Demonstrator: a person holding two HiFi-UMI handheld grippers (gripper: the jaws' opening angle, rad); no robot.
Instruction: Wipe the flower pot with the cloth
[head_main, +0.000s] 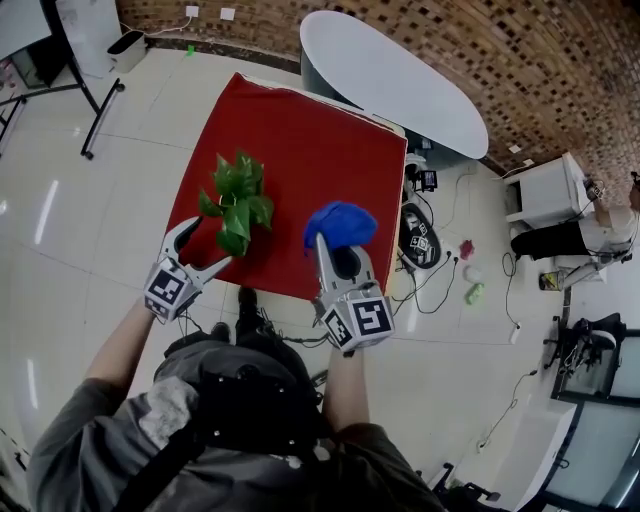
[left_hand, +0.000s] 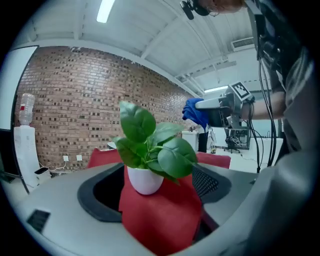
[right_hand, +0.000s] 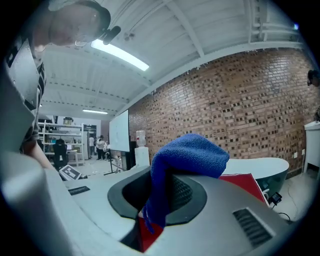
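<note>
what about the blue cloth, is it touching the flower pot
Apart. In the head view, bare red table lies between the blue cloth and the plant hiding the flower pot.

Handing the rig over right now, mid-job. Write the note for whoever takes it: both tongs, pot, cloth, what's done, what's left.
Left tongs: open and empty. The white flower pot stands just ahead of the jaws, untouched.
Right tongs: shut on the blue cloth, held to the right of the plant and clear of it.
Pot: upright on the red table, toward its near left part.
Done: cloth is in hand.
Left: probably steady the pot with the left tongs, bring the cloth to it and wipe.
</note>
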